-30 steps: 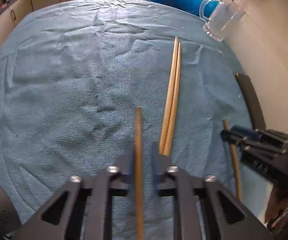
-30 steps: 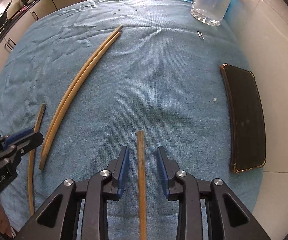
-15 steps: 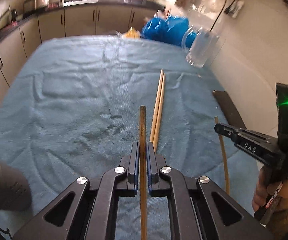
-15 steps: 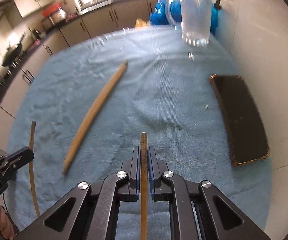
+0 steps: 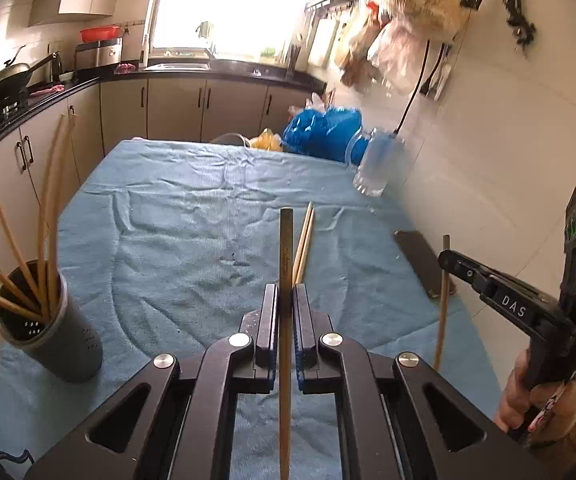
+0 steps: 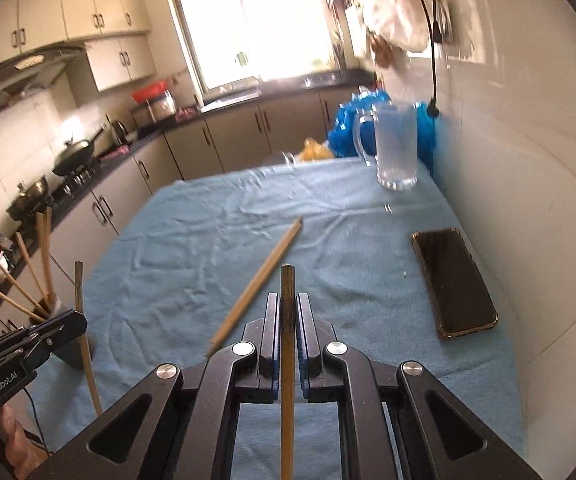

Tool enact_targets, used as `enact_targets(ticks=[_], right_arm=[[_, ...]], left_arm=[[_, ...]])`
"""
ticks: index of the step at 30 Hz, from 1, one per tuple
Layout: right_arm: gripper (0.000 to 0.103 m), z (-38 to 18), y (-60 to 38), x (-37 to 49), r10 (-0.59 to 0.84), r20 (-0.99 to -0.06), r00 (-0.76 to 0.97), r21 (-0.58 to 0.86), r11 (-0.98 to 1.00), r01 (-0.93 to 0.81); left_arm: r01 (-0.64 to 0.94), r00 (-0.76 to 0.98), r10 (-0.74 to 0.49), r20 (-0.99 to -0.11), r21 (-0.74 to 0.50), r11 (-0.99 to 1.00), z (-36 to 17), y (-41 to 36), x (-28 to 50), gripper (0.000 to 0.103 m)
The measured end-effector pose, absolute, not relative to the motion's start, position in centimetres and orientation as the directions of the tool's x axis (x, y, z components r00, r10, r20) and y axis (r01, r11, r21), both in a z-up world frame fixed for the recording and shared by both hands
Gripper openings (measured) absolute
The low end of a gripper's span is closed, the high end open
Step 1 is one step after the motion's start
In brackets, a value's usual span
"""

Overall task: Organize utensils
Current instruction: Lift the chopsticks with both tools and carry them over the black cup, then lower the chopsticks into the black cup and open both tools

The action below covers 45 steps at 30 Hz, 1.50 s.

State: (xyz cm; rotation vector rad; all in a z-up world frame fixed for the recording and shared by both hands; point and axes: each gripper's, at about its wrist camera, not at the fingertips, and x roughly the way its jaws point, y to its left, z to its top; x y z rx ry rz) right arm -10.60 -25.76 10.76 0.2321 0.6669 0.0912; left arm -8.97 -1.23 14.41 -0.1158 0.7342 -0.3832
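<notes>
Chopsticks fill both tongs: the left gripper [image 5: 285,300] is clamped on one wooden chopstick [image 5: 286,248] at bottom centre of its view, and the right gripper [image 6: 287,308] pinches another chopstick [image 6: 287,300] likewise. A pair of chopsticks [image 5: 305,236] lies mid-frame on the blue cloth [image 5: 168,216]. At lower left, a dark holder [image 5: 54,336] stands with several chopsticks inside

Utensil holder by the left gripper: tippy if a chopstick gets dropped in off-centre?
Possibly: the utensil holder is tall and narrow, and its chopsticks lean outward. It stands on wrinkled blue cloth, probably an uneven footing.
</notes>
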Motion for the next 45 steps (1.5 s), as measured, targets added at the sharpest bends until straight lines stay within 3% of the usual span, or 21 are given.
enact_targets(ticks=[15, 33, 45], right_arm=[[0.008, 16.0, -22.0, -14.5, 0.208, -0.464, 0.861, 0.227, 0.968, -0.111], [0.008, 22.6, -12.7, -13.0, 0.360, -0.251, 0.899, 0.275, 0.917, -0.290], [0.008, 24.3, -3.7, -7.8, 0.482, -0.178, 0.858, 0.354, 0.845, -0.401]], left_arm=[[0.250, 0.815, -0.345, -0.465, -0.256, 0.934, 20.1, 4.8, -15.1, 0.006], [0.156, 0.904, -0.244, -0.351, -0.260, 0.953, 26.9, 14.0, -17.7, 0.006], [0.067, 0.920, -0.134, -0.368, -0.189, 0.980, 27.9, 18.3, -14.0, 0.006]])
